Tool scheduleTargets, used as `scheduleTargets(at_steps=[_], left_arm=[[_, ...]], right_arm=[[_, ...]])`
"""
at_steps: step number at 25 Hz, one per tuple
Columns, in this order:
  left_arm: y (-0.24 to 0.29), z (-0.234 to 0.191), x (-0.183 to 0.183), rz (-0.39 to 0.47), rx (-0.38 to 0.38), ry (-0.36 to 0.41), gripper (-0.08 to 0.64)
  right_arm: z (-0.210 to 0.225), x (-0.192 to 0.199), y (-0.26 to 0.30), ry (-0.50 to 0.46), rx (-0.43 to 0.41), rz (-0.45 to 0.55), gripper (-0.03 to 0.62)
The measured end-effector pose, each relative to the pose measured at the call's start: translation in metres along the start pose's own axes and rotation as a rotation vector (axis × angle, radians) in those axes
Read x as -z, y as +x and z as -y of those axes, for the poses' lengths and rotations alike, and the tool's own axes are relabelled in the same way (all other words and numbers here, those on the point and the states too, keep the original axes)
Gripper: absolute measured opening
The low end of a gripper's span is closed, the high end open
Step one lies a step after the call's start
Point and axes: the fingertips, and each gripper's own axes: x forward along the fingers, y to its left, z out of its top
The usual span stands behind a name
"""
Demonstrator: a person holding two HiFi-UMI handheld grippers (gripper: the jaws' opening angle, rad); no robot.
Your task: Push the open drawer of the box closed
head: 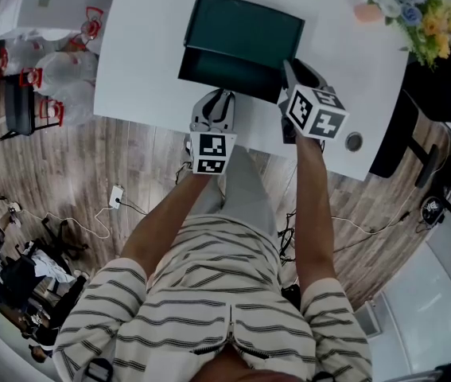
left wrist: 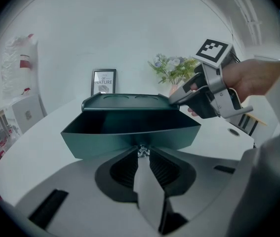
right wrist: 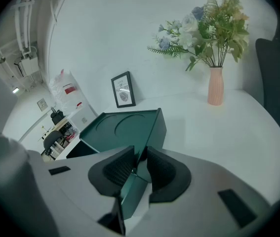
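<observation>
Head view: where does the box sit, and how does it lie?

I have the dark green box (head: pixel 245 24) in the upper middle of the frame, on the white tabletop (head: pixel 145 62). Its long axis runs across the frame, dipping a little toward the right. Its drawer (head: pixel 229 72) stands open, sticking out toward the bottom of the frame.

And your claws?

My left claw (head: pixel 218 98) is at the middle of the drawer's front wall. In the left gripper view its tips are pinched on a small shiny knob (left wrist: pixel 141 150) there. My right claw (head: pixel 290 72) is at the drawer's right end, just where it meets the box. In the right gripper view a thin green wall of the drawer fills the gap between the pads (right wrist: pixel 116 169), so I read that claw as clamped on it.

How does the drawer face you from the left claw?

Squarely. Its front wall spans the frame from left to right and its open top faces up. The box is right behind it, and a picture frame (left wrist: pixel 103 82) stands farther back.
</observation>
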Motion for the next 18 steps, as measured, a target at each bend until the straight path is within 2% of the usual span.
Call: scheduleTargets(at_steps=[18], left_arm=[[0.012,-0.002,-0.009,0.006,0.005,0.009,0.074]], right_arm=[[0.0,0.0,0.0,-0.006,-0.005,-0.007,0.091]])
